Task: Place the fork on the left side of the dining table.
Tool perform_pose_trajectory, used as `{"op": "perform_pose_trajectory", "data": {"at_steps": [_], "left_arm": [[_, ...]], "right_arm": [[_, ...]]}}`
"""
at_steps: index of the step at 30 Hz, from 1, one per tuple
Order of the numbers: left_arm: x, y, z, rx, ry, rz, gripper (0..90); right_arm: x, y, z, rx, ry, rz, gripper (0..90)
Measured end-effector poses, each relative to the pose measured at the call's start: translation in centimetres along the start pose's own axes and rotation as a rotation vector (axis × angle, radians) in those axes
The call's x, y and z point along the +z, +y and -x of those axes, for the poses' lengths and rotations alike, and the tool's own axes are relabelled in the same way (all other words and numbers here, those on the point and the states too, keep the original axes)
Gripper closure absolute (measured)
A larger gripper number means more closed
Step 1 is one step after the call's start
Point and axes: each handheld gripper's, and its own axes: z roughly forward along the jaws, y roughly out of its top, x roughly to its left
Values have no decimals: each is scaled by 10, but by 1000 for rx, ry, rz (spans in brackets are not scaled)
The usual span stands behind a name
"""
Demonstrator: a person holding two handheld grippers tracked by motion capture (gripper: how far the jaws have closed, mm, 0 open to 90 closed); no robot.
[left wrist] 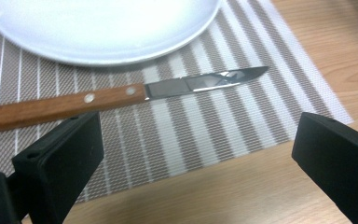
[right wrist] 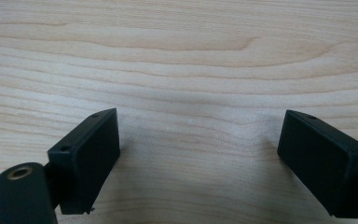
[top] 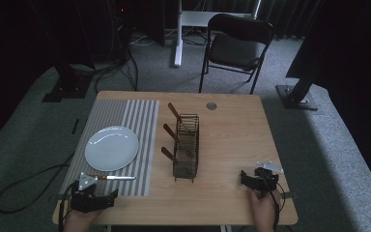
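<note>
A wire caddy [top: 186,147] holding wooden-handled utensils stands mid-table; a black folding chair [top: 236,46] sits beyond.

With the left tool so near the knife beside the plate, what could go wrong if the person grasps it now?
1. The knife lies flat on the striped placemat, so the open left tool may push it instead of gripping it.
2. The plate rim is close behind the knife; a slide could knock it.
3. The metal blade looks smooth; gripping there rather than the wooden handle may slip.
</note>
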Motion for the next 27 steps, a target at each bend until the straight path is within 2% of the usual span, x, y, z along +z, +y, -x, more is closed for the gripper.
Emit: {"op": "perform_pose_trajectory", "data": {"at_steps": [4, 11, 17, 27], "left_arm": [[0, 5, 6, 9, -32, -1, 21], [-4, 18, 20, 48, -54, 10, 34], [-7, 33, 32, 50, -111, 28, 35], [-11, 55, 59, 122, -135, 44, 36]], "right_arm": [[0, 0, 0, 0, 0, 0, 124], [0, 0, 0, 0, 0, 0, 124], [0, 0, 0, 0, 0, 0, 124], [0, 0, 0, -1, 0, 0, 124]]}}
